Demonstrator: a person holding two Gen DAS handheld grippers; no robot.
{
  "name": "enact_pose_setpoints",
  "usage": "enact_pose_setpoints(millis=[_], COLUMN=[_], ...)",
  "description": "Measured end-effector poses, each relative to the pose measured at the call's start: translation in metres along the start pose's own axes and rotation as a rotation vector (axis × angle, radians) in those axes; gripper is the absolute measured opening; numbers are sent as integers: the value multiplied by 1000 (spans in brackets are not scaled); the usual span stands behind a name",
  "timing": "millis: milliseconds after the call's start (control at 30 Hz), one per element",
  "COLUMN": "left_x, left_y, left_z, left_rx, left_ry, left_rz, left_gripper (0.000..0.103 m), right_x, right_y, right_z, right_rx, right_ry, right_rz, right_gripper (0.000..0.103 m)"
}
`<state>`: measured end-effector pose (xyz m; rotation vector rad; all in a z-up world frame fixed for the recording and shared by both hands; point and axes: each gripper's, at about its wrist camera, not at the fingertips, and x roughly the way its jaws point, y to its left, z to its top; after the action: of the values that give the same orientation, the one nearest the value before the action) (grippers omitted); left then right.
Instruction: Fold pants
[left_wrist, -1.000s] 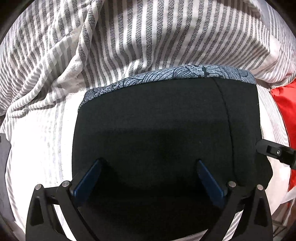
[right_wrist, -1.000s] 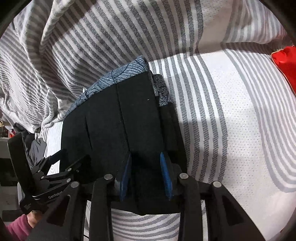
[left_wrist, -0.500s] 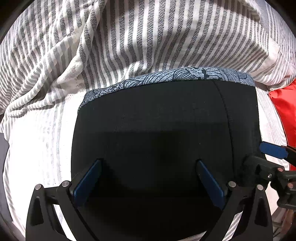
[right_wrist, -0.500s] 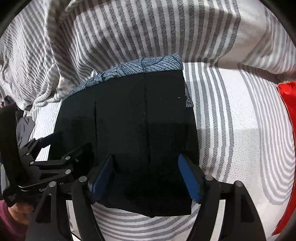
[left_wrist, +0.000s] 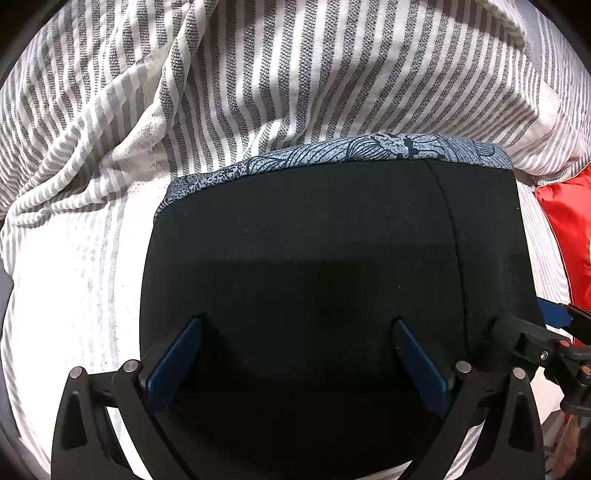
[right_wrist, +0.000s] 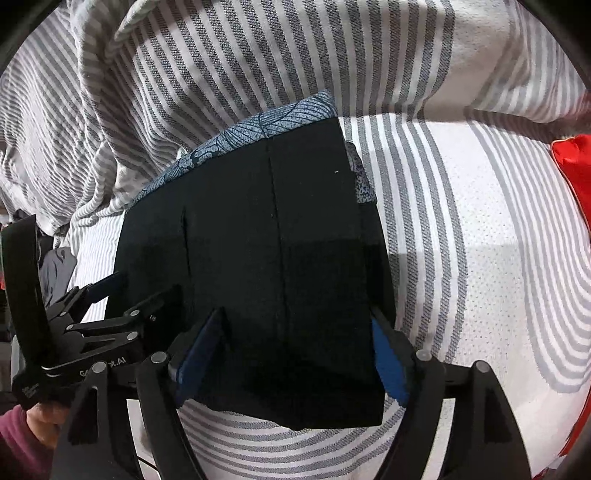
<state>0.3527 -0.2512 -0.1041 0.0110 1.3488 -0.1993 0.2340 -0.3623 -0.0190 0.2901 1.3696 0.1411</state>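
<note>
1. Pants (left_wrist: 332, 258), black and folded into a compact block, lie on a striped bedsheet (left_wrist: 258, 74); a blue patterned garment (left_wrist: 369, 149) peeks out along their 12 o'clock edge.
2. Left gripper (left_wrist: 297, 350) hovers over the pants with jaws spread wide, clasping nothing.
3. Right gripper (right_wrist: 295, 354) has just been opening; its blue pads straddle the folded cloth, released.
4. Red fabric (right_wrist: 576, 162) sits at 3 o'clock.

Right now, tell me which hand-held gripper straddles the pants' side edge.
The right hand-held gripper: one pad sits off the black pants; the left hand-held gripper sits fully over them.
</note>
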Motion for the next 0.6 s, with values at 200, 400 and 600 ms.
enact_pose_setpoints(millis=[200,400,600], left_x=[1,1,-5], left_y=[-1,-1,-3], left_z=[0,1,1], left_rx=[0,0,-16], left_ry=[3,8,14], left_rz=[2,-2,17], left_gripper=[102,102,102], right_x=[-2,-2,-4], right_y=[-3,-1,-2], right_z=[-2,-3,-4], right_rx=[12,14,28], right_ry=[-2,-6,0], right_rz=[12,11,25], right_gripper=[80,80,80])
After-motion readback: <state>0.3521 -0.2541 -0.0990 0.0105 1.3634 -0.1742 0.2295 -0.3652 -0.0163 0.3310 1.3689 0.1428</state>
